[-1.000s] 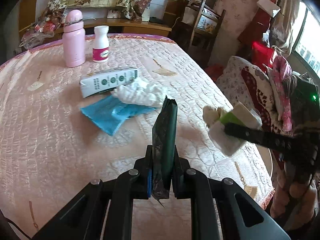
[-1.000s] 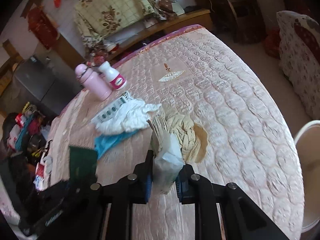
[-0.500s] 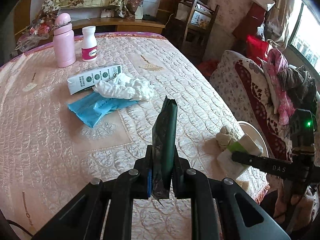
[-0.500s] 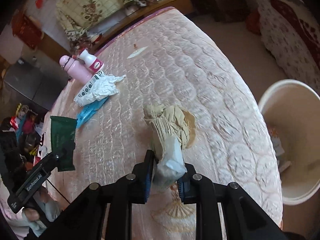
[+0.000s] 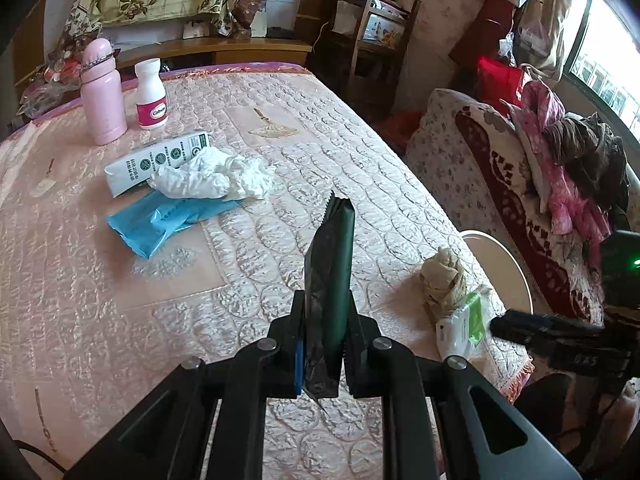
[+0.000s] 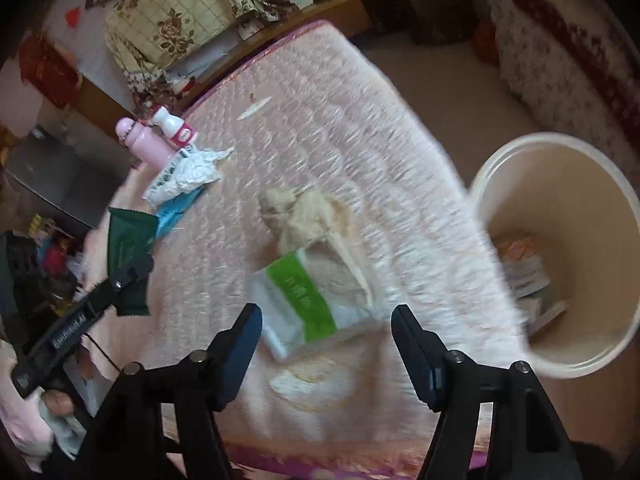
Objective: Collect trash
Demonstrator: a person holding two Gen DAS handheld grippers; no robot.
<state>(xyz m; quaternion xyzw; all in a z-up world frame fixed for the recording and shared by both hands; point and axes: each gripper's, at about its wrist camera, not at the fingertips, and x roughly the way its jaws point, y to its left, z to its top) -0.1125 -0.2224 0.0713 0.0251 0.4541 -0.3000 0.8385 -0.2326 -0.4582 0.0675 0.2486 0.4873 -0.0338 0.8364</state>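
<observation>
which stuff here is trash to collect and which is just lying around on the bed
For the job:
- dark green wrapper, held in the left claw
- white and green tissue pack with beige crumpled paper, by the open right claw
- white crumpled tissue
- blue plastic wrapper
- cream bin

Just lying about:
- pink flask
- white pill bottle
- white carton, unclear

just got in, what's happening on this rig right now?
Trash pickup off a bed. The left gripper is clamped on a dark green wrapper, held upright above the quilt. The right gripper is open, with a white-and-green tissue pack and a beige crumpled wad just ahead of its fingers near the bed's edge, beside the cream bin. A white crumpled tissue, a blue wrapper and a white carton lie farther up the bed.
</observation>
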